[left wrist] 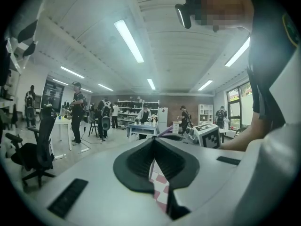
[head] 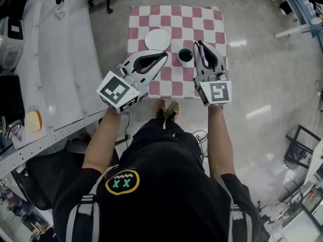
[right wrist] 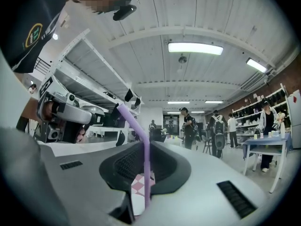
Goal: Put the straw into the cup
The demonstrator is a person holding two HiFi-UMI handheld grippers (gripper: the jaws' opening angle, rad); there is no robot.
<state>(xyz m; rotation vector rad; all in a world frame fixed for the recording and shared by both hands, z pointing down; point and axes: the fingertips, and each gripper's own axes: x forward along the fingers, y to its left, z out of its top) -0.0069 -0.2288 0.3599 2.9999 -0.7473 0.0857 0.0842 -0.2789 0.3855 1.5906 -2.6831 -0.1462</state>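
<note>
Black T-shirt (head: 151,185) with a round yellow emblem fills the near foreground, bare forearms reaching out from it.

Left gripper (head: 165,54): smooth grey shell, dark ribbed pads, black-and-white marker cube (head: 119,92) at the rear. Jaws are together at the tips with nothing between them; the left gripper view confirms this.

Right gripper (head: 200,44): same build, jaws clamped on a purple plastic straw (right wrist: 146,166). The straw is a thin matte tube. Its long axis stands upright, crosswise to the jaws. The short bent top leans up-left, towards the left gripper.

In the head view the straw (head: 202,55) sits just beside the right of the cup (head: 185,57), outside it. The cup is dark green and round.

White round plate (head: 158,39) lies left of the cup. Both rest on a square table under a red-and-white checked cloth (head: 176,14). Glossy pale floor lies all around.
</note>
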